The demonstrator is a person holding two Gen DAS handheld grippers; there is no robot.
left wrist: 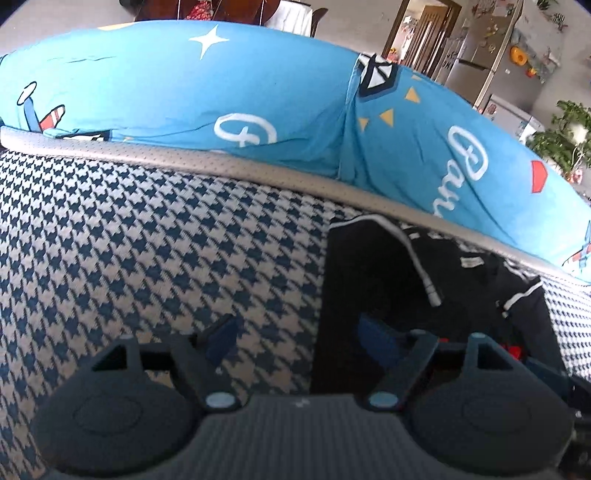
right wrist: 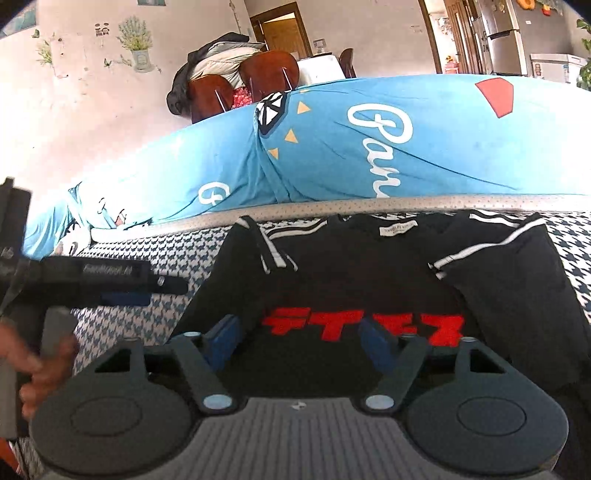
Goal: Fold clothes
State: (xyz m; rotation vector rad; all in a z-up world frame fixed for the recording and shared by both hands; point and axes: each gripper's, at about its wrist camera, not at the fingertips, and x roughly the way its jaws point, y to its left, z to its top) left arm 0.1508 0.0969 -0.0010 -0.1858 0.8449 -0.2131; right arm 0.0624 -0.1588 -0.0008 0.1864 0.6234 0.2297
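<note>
A black top [right wrist: 351, 266] with red lettering [right wrist: 417, 328], white sleeve stripes and a neck label lies flat on a houndstooth cushion [right wrist: 155, 251], its sleeves turned inward. My right gripper [right wrist: 301, 341] hovers over its lower middle, jaws apart, and no cloth is pinched. In the left wrist view the top [left wrist: 388, 288] fills the right side. My left gripper [left wrist: 299, 334] is open and straddles the top's left edge, one finger over the cushion [left wrist: 147, 240] and one over the cloth. The right wrist view shows the left gripper [right wrist: 162, 288] at the far left, held by a hand [right wrist: 37, 362].
A blue printed cover [left wrist: 258, 92] with white lettering bulges behind the cushion's grey piped edge [left wrist: 221, 160]. Beyond it stand wooden chairs [right wrist: 258, 77], a doorway [right wrist: 280, 29], a fridge [left wrist: 484, 55] and a plant [left wrist: 565, 136]. Houndstooth seat extends to the left.
</note>
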